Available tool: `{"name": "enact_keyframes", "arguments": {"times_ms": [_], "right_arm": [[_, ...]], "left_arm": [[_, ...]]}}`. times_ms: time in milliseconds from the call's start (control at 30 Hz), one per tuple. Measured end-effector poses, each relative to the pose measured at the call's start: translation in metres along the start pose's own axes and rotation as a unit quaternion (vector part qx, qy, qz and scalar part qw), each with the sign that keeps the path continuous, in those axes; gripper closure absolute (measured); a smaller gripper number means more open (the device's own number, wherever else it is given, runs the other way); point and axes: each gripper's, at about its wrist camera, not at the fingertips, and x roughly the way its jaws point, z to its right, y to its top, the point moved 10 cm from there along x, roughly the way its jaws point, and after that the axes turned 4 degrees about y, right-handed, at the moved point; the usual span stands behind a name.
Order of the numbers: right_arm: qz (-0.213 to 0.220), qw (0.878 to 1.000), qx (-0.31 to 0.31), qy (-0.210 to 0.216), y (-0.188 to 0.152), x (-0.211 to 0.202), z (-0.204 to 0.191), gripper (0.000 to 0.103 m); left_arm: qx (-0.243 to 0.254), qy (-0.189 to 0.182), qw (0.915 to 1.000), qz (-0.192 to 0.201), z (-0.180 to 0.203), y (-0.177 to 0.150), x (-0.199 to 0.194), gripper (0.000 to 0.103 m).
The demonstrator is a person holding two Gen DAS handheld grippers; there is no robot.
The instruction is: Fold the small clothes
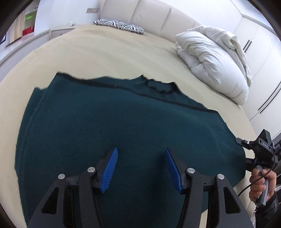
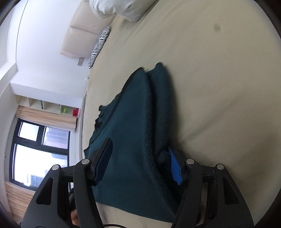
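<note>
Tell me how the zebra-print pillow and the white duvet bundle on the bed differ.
The zebra-print pillow is patterned in black and white stripes; the white duvet bundle is plain off-white. The pillow looks small and lies low and flat; the duvet is a far bigger, puffy, creased heap. In the left wrist view the pillow sits near the middle of the headboard, the duvet off to the right. Both rest on the beige bed at its head end.

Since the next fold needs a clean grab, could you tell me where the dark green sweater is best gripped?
Probably at the stacked folded edge of the dark green sweater, coming in from its open side over the bed. The layers there sit raised, already between the right gripper pads, while the middle lies flat.
</note>
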Motion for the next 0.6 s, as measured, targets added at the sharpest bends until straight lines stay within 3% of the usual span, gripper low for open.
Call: {"name": "enact_keyframes", "arguments": {"times_ms": [67, 233, 467, 600], "right_arm": [[-0.020, 1.000, -0.005, -0.018, -0.002, 0.015, 0.005, 0.054], [-0.010, 1.000, 0.018, -0.018, 0.001, 0.025, 0.017, 0.083], [-0.013, 0.999, 0.026, -0.016, -0.006, 0.029, 0.014, 0.084], [-0.012, 0.999, 0.010, -0.037, -0.010, 0.030, 0.012, 0.084]], "left_arm": [[-0.001, -0.012, 0.9999, -0.001, -0.002, -0.003, 0.003, 0.045], [0.016, -0.005, 0.9998, -0.009, 0.000, -0.005, 0.008, 0.045], [0.020, 0.002, 0.9997, -0.011, 0.001, -0.005, 0.014, 0.045], [0.020, 0.000, 0.9997, -0.011, -0.001, -0.005, 0.013, 0.045]]}}
